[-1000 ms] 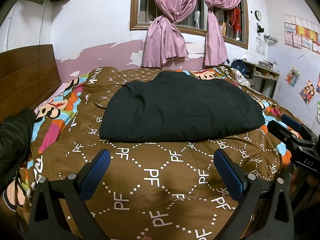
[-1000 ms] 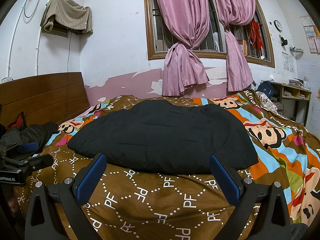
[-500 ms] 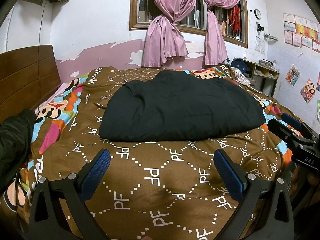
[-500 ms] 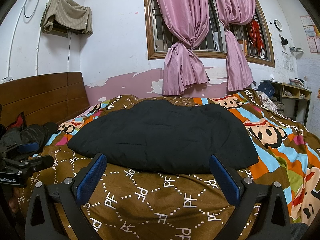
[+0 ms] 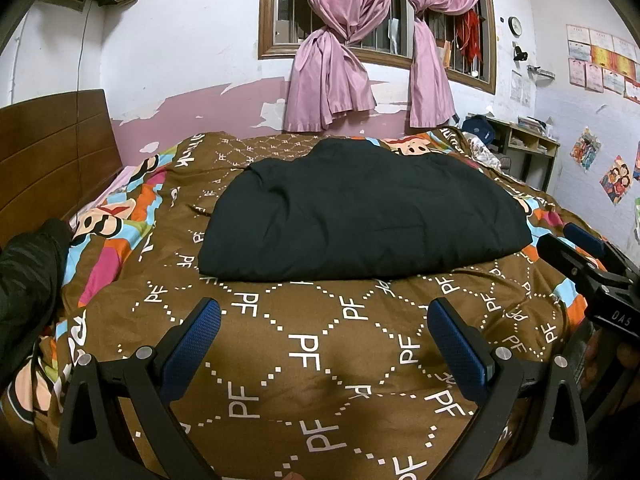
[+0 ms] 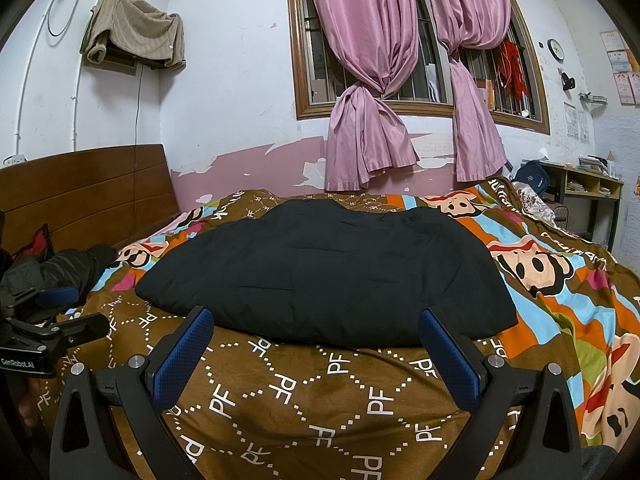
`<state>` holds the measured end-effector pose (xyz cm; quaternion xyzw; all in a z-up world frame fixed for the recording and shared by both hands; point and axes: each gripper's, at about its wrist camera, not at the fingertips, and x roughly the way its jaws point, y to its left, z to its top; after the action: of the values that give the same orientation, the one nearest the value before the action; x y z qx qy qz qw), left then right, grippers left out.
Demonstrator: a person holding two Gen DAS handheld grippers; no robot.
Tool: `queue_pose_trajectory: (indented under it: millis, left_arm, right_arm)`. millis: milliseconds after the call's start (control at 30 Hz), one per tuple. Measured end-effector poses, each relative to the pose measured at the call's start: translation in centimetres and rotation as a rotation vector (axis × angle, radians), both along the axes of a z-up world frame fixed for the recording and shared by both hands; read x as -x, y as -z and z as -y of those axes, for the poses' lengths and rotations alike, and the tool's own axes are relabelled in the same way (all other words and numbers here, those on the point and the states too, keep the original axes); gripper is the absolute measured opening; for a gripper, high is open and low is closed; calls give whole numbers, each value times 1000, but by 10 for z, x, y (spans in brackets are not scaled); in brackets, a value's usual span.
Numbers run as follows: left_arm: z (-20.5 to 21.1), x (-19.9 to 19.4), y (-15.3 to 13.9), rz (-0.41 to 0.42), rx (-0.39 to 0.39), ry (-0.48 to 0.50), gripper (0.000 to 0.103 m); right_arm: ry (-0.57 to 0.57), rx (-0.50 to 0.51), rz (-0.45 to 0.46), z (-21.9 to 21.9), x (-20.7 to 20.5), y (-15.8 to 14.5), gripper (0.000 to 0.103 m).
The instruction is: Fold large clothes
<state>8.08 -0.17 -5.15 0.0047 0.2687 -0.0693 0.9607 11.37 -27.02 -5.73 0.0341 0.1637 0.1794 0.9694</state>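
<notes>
A large black padded garment (image 5: pixel 360 212) lies folded into a flat bundle in the middle of the bed; it also shows in the right wrist view (image 6: pixel 328 268). My left gripper (image 5: pixel 324 340) is open and empty, over the bedspread in front of the garment's near edge. My right gripper (image 6: pixel 316 344) is open and empty, just short of the same near edge. Each gripper shows at the side of the other's view: the right one (image 5: pixel 592 264) and the left one (image 6: pixel 44 328).
The bed carries a brown "PF" cartoon bedspread (image 5: pixel 304 352). A second black jacket (image 5: pixel 28 280) lies at the left by the wooden headboard (image 5: pixel 52 152). Pink curtains (image 6: pixel 368 128) hang at the window behind. A desk (image 5: pixel 524 144) stands at the far right.
</notes>
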Motion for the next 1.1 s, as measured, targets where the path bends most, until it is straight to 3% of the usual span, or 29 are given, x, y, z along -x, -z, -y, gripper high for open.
queue_pose_trajectory:
  millis: [1100]
  left_arm:
    - [1,1,2,-5,-2,3,101]
  right_arm:
    - [0,0,-2,0,0,0,103]
